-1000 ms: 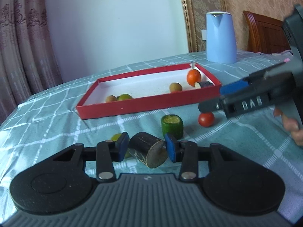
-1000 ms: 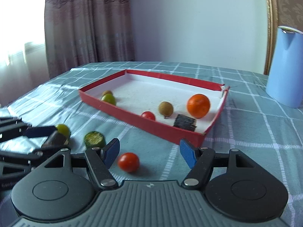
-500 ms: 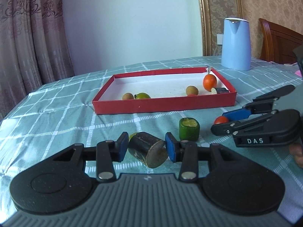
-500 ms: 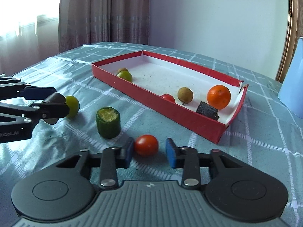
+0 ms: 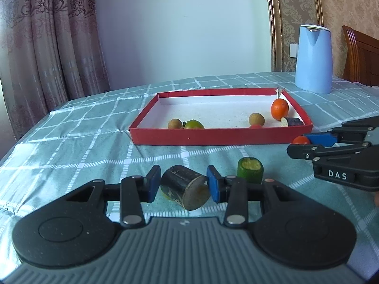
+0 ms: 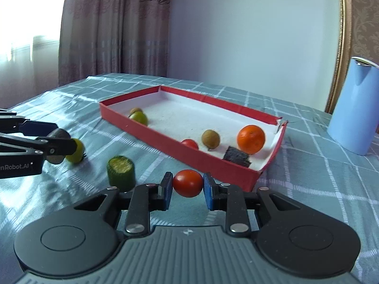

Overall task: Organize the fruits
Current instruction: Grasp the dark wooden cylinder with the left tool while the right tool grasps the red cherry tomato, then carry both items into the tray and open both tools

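My left gripper (image 5: 181, 185) is shut on a dark cylindrical piece (image 5: 186, 190) and holds it above the tablecloth in front of the red tray (image 5: 213, 136). My right gripper (image 6: 187, 188) is shut on a red cherry tomato (image 6: 187, 183), lifted near the tray's front corner; it also shows in the left wrist view (image 5: 300, 140). A green cucumber stub (image 6: 120, 171) and a yellow-green fruit (image 6: 77, 151) stand on the cloth. The tray (image 6: 180, 151) holds an orange (image 6: 251, 139), a brown longan (image 6: 210, 138), a tomato (image 6: 189, 143), a dark chunk (image 6: 237, 157) and a green fruit (image 6: 139, 117).
A light blue kettle (image 5: 313, 59) stands behind the tray at the right, also in the right wrist view (image 6: 355, 108). A wooden chair (image 5: 361, 54) is at the far right. Curtains (image 5: 47, 47) hang beyond the table's left edge.
My right gripper closed on the cherry tomato and lifted it off the cloth. My left gripper kept its hold on the dark piece and rose, swinging to face the tray squarely.
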`<state>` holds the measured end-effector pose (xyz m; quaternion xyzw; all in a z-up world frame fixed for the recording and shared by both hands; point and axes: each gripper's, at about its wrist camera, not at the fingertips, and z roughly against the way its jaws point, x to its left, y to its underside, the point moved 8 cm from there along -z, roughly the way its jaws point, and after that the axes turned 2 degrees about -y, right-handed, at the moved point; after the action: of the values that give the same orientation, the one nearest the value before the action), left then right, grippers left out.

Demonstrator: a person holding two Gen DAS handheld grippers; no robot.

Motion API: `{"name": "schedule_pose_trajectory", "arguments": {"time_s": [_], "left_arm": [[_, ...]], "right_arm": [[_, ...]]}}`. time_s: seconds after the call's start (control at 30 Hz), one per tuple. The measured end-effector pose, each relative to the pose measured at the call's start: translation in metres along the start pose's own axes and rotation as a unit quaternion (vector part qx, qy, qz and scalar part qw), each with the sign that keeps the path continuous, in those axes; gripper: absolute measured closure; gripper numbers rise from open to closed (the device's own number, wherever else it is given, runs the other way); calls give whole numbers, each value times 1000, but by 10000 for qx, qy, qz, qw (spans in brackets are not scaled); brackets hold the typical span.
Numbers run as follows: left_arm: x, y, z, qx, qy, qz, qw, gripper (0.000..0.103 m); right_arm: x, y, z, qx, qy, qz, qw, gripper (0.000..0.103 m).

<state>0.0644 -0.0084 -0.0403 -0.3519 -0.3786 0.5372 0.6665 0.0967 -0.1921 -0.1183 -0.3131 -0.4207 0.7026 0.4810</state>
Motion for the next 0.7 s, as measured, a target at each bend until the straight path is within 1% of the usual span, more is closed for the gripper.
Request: {"name": "schedule_pose_trajectory", "arguments": {"time_s": [0.53, 0.7], "left_arm": [[-2, -12, -13, 80, -93, 42, 9999, 65], [-3, -20, -21, 57, -225, -11, 9997, 65]], "right_arm": [[-14, -6, 1, -117, 224, -290, 9993, 76], [-20, -13, 0, -141, 259, -417, 9987, 76]]}}
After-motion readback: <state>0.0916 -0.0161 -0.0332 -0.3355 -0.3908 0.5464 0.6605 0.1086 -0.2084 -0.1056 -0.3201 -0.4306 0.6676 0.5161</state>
